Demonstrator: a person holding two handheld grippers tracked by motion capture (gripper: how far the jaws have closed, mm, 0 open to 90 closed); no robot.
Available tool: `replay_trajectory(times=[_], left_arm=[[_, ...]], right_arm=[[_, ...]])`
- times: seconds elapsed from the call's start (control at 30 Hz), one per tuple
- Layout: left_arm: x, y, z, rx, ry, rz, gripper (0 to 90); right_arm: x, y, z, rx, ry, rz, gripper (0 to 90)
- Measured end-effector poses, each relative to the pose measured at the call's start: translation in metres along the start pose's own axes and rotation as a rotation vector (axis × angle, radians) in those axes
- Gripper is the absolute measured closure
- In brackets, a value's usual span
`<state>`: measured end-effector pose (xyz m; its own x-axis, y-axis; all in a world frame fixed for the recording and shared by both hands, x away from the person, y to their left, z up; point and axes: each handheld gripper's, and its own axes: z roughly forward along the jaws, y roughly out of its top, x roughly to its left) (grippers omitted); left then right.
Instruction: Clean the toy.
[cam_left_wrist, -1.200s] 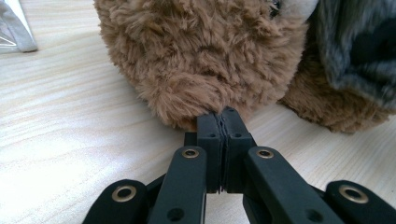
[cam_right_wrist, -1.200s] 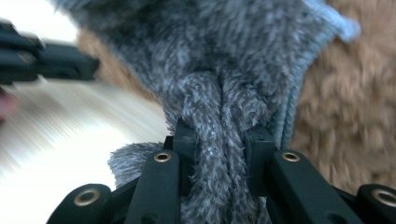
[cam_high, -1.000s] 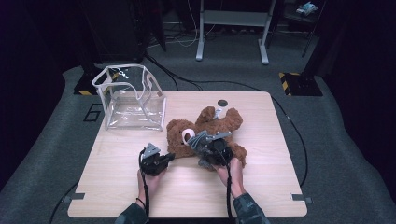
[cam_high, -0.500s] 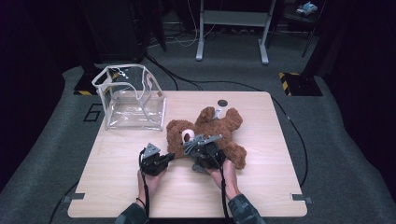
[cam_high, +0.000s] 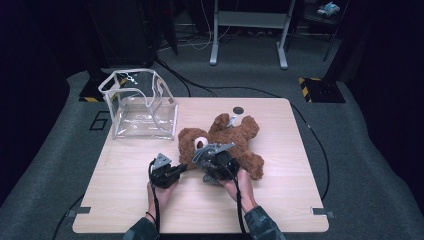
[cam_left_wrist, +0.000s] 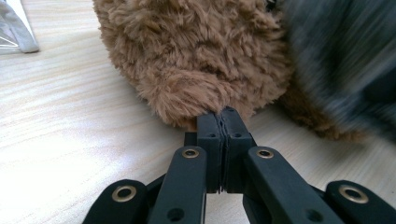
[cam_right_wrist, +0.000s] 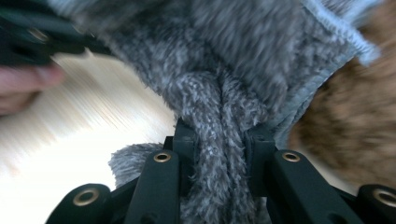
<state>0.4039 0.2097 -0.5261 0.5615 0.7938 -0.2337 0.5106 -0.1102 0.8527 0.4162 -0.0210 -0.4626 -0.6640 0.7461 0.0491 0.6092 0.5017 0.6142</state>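
A brown teddy bear (cam_high: 235, 137) lies on its back in the middle of the wooden table (cam_high: 280, 200), head toward me. My left gripper (cam_high: 184, 168) sits at the bear's head; in the left gripper view its jaws (cam_left_wrist: 223, 119) are pressed together on the tip of a furry ear (cam_left_wrist: 187, 93). My right gripper (cam_high: 204, 159) lies over the bear's chest. In the right gripper view it (cam_right_wrist: 219, 135) is shut on a twisted bunch of grey fuzzy cloth (cam_right_wrist: 219, 70), with brown fur (cam_right_wrist: 355, 116) to its right. That cloth (cam_left_wrist: 336, 60) is blurred in the left gripper view.
A clear plastic bag (cam_high: 137, 102) with white trim stands open at the table's far left; its corner (cam_left_wrist: 18, 28) shows in the left gripper view. A small black disc (cam_high: 238, 110) lies beyond the bear. Bare wood spreads to the right and along the front edge.
My right gripper has moved left across the bear toward its head and the left gripper, taking the grey cloth along. The left gripper has stayed in place.
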Motion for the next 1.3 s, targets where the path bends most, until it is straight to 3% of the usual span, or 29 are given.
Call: replay_trajectory(times=[0.1,0.23,0.3,0.37,0.47,0.57,0.63,0.8,1.0,1.2,1.3], left_arm=[[0.000,0.000,0.000,0.007,-0.002,0.000,88.3],[0.000,0.000,0.000,0.000,0.001,-0.003,88.3],[0.001,0.000,0.000,-0.003,0.001,-0.001,88.3],[0.001,0.000,0.000,-0.002,-0.001,-0.001,88.3],[0.000,0.000,0.000,-0.001,0.001,-0.001,88.3],[0.000,0.000,0.000,-0.002,0.002,-0.002,88.3],[0.000,0.000,0.000,0.003,0.000,0.000,88.3],[0.000,0.000,0.000,0.006,0.000,0.007,88.3],[-0.001,0.000,0.000,0.009,0.000,0.009,88.3],[-0.001,0.000,0.001,0.011,0.003,0.008,88.3],[0.000,0.000,0.001,0.010,0.003,0.006,88.3]], right_arm=[[-0.003,-0.011,0.012,0.048,0.002,0.028,72.3],[-0.005,-0.020,0.004,0.100,0.021,0.028,72.3],[-0.008,-0.024,-0.004,0.083,0.021,0.021,72.2],[-0.013,-0.023,-0.018,0.019,0.021,0.036,72.2],[-0.020,-0.015,-0.041,-0.099,-0.034,0.044,72.2],[-0.024,-0.009,-0.043,-0.089,-0.131,0.003,72.3],[-0.027,-0.009,-0.035,-0.044,-0.193,-0.020,72.4],[-0.033,-0.026,-0.007,-0.008,-0.171,0.023,72.9],[-0.038,-0.035,-0.003,-0.013,-0.103,0.099,73.2],[-0.035,-0.041,-0.001,0.037,-0.065,0.099,73.3],[-0.031,-0.044,-0.003,0.069,-0.078,0.073,73.1]])
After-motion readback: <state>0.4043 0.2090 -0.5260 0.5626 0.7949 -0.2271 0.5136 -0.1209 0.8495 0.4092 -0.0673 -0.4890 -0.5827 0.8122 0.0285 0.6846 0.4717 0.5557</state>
